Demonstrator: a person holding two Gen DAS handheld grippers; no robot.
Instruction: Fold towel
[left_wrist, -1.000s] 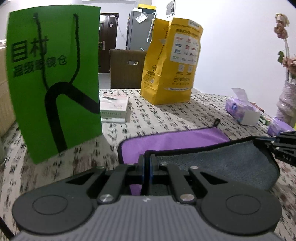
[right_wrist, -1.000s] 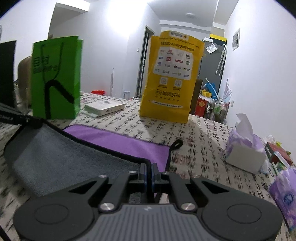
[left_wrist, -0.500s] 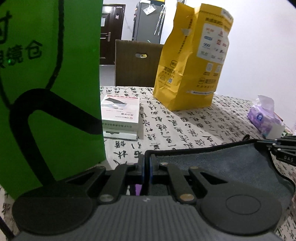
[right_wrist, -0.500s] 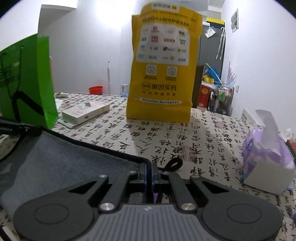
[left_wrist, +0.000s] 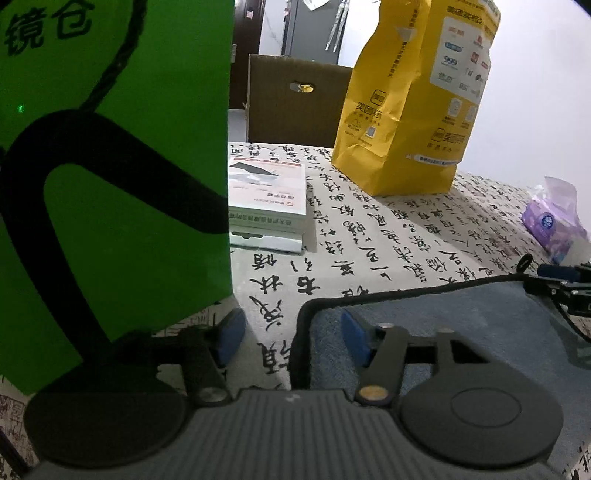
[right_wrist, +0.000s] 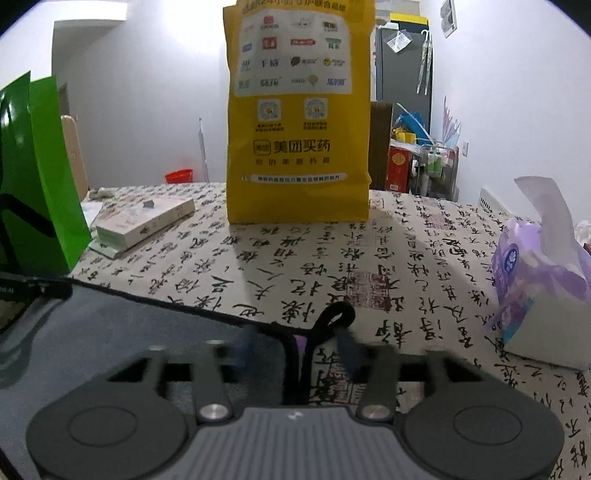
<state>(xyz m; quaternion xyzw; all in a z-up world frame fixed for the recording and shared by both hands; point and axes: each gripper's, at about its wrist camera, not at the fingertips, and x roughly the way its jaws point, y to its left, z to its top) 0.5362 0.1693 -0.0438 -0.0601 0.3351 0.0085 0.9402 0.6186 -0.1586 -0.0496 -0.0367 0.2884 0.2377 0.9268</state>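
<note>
The towel (left_wrist: 461, 317) lies folded on the table, grey side up with a black trim, and a sliver of its purple side shows in the right wrist view (right_wrist: 301, 345). My left gripper (left_wrist: 291, 334) is open, its jaws spread on either side of the towel's left far corner. My right gripper (right_wrist: 295, 347) is open, its jaws blurred, astride the towel's right far corner and its black hanging loop (right_wrist: 334, 314). The grey towel (right_wrist: 129, 332) fills the lower left of the right wrist view. The right gripper's tips (left_wrist: 565, 282) show at the right edge of the left wrist view.
A green paper bag (left_wrist: 110, 166) stands close on the left. A yellow paper bag (right_wrist: 299, 110) stands at the back. A white box (left_wrist: 266, 199) lies between them. A purple tissue pack (right_wrist: 543, 273) sits on the right. The tablecloth (right_wrist: 369, 266) bears black calligraphy.
Both grippers carried the towel's near edge forward over the purple half, lowered it flat, then opened and let the corners go. The purple side is now covered.
</note>
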